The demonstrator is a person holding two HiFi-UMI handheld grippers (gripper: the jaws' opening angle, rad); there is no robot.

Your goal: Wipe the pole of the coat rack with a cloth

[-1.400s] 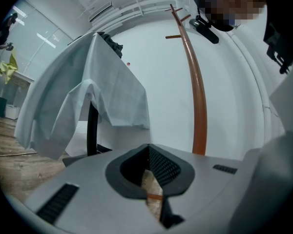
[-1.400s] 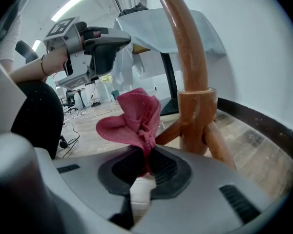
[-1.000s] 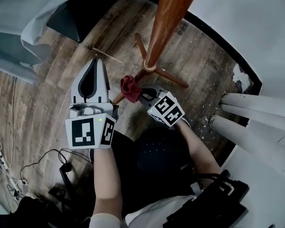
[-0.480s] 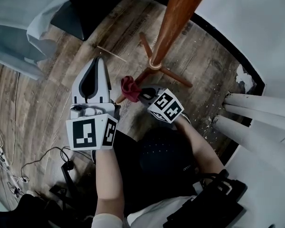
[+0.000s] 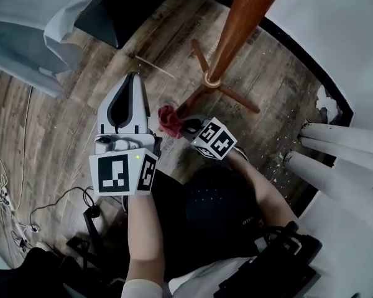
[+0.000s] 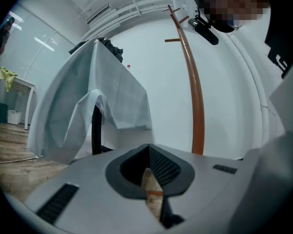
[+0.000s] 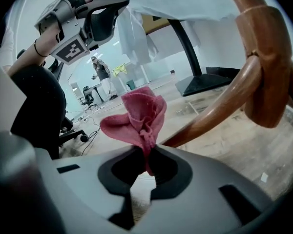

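The coat rack's brown wooden pole (image 5: 248, 17) rises from splayed legs (image 5: 227, 97) on the wood floor. My right gripper (image 5: 185, 126) is shut on a bunched red cloth (image 5: 169, 120), which is held low beside the end of one leg. In the right gripper view the cloth (image 7: 139, 118) sticks up from the right gripper (image 7: 147, 152), just left of that leg (image 7: 215, 111) and the pole (image 7: 268, 67). My left gripper (image 5: 132, 82) is shut and holds nothing, left of the cloth. The left gripper view shows the left gripper (image 6: 149, 147) with the pole (image 6: 195, 96) beyond it.
A white sheet drapes over a black-based stand (image 5: 105, 11) at the upper left. A thin stick (image 5: 154, 67) lies on the floor near it. Cables (image 5: 12, 197) trail at the left. White pipes (image 5: 342, 141) and the wall close in on the right.
The head view has shifted a little. The right gripper and cloth now sit slightly farther from the pole's foot. The left gripper has barely moved.
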